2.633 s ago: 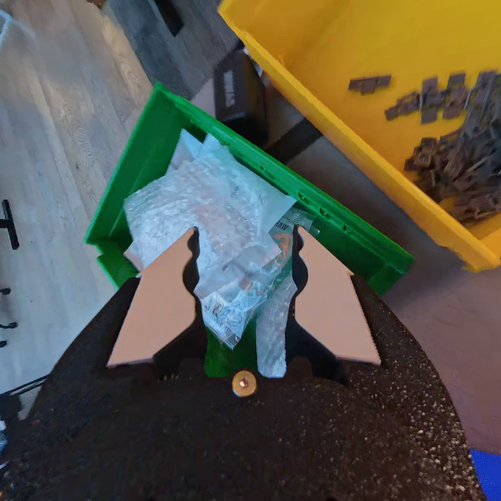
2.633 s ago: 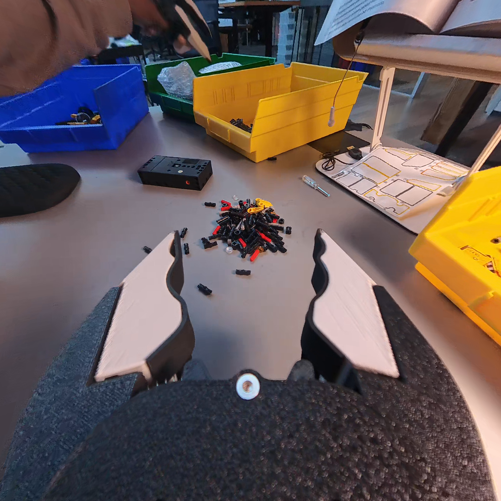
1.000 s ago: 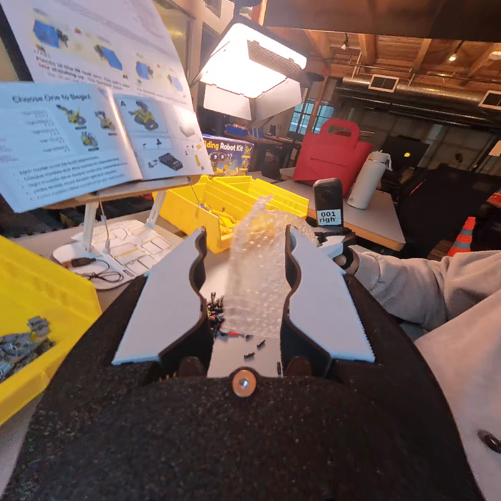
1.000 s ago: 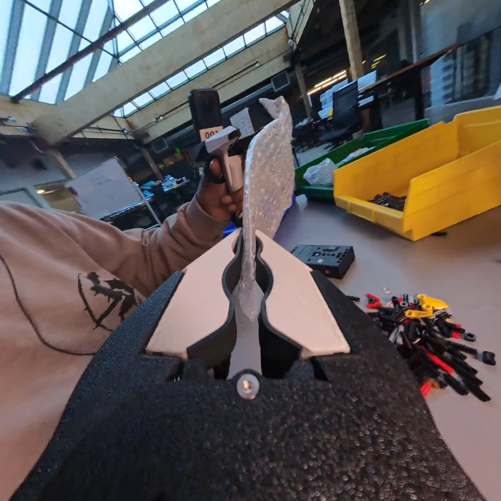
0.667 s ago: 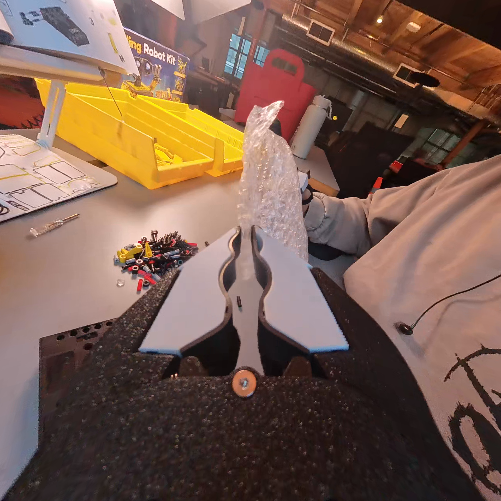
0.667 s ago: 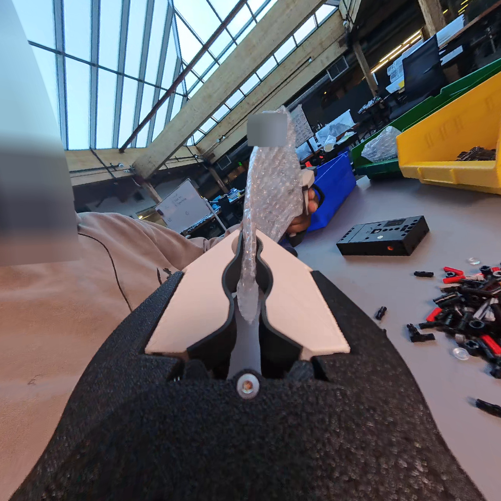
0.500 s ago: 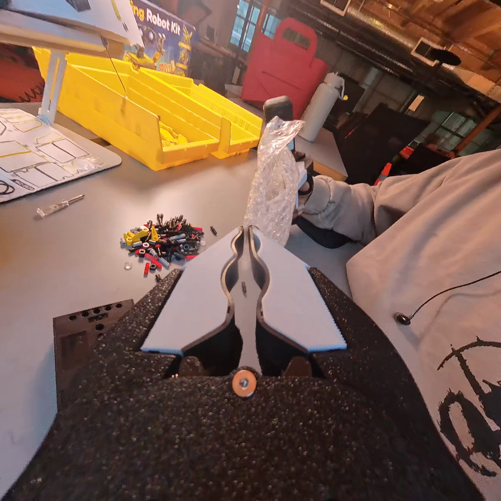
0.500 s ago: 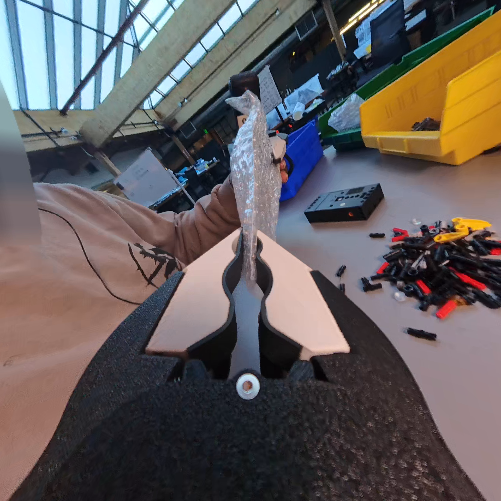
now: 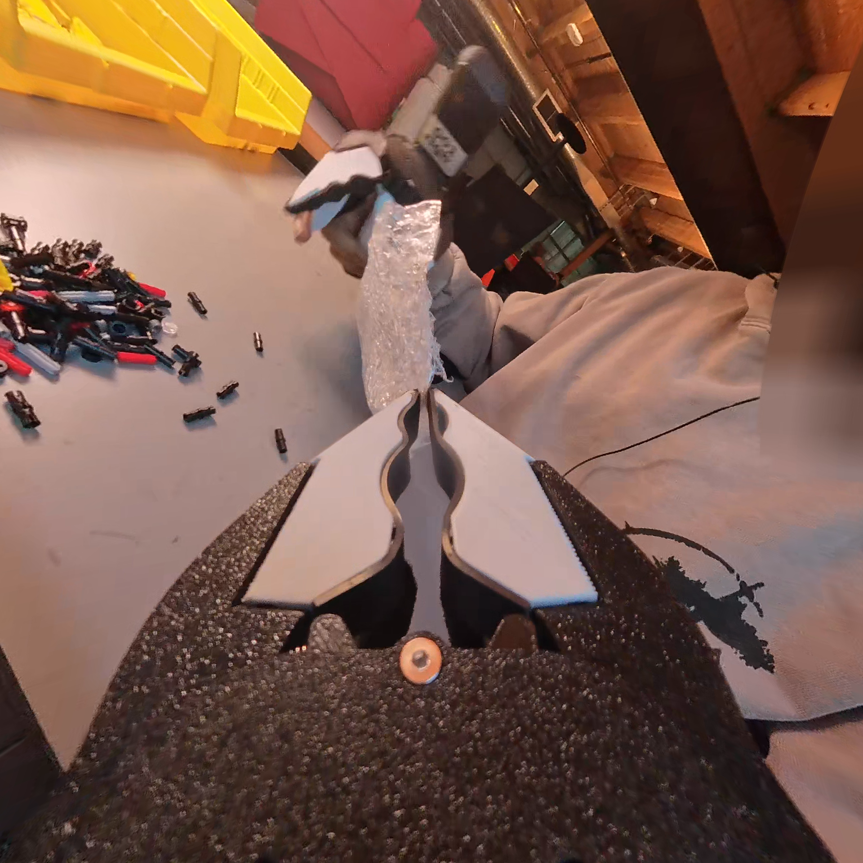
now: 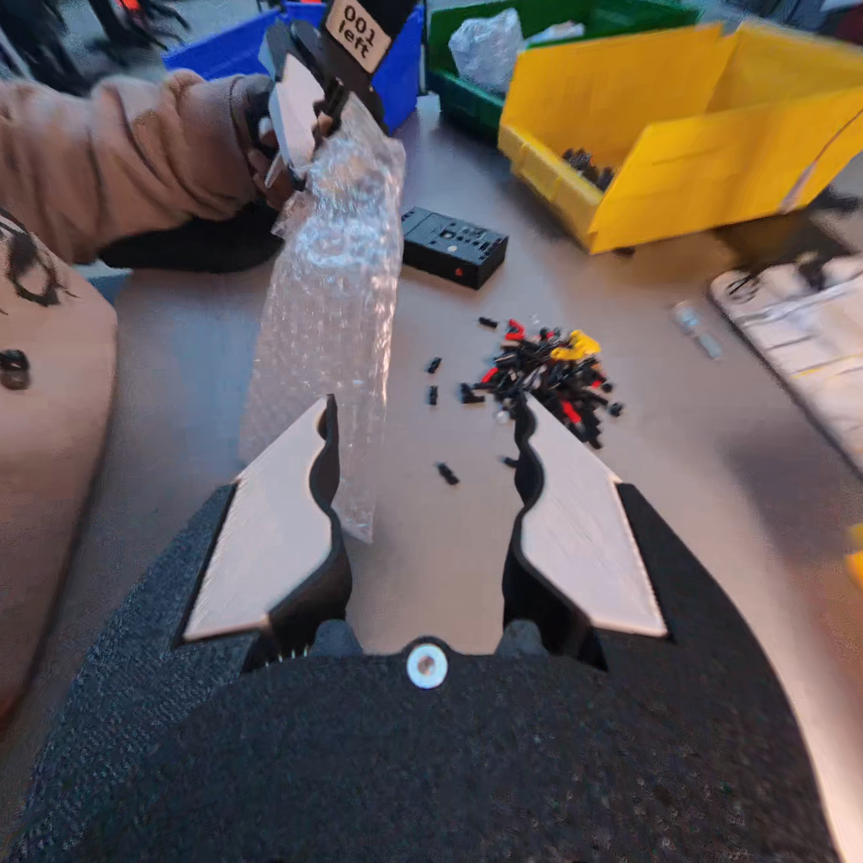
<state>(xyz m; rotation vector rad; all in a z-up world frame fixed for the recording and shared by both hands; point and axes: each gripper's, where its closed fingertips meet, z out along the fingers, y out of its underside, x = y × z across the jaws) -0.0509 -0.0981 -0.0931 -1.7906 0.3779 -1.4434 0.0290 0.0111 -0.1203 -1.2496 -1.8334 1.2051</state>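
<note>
A clear bubble-wrap bag (image 9: 397,299) is pinched at one end by my left gripper (image 9: 422,397), which is shut on it just above the table's near edge. In the right wrist view the bag (image 10: 336,299) hangs down from the left gripper (image 10: 299,140) over the grey table (image 10: 187,355). My right gripper (image 10: 427,406) is open and empty; the bag's lower end lies against the inside of its left finger (image 10: 280,504). The right gripper also shows in the left wrist view (image 9: 327,196), beyond the bag's far end.
A pile of small black, red and yellow parts (image 10: 546,373) lies on the table, with loose pieces around it. A black box (image 10: 453,247), a yellow bin (image 10: 677,154), a green bin (image 10: 467,102) and a blue bin (image 10: 224,51) stand farther back. A person's sleeve (image 10: 116,149) is at the left. My right fingertips sit around 15 cm from my left ones.
My right gripper has opened, let go of the bubble-wrap bag and tilted down toward the table. My left gripper stays shut on the bag's other end.
</note>
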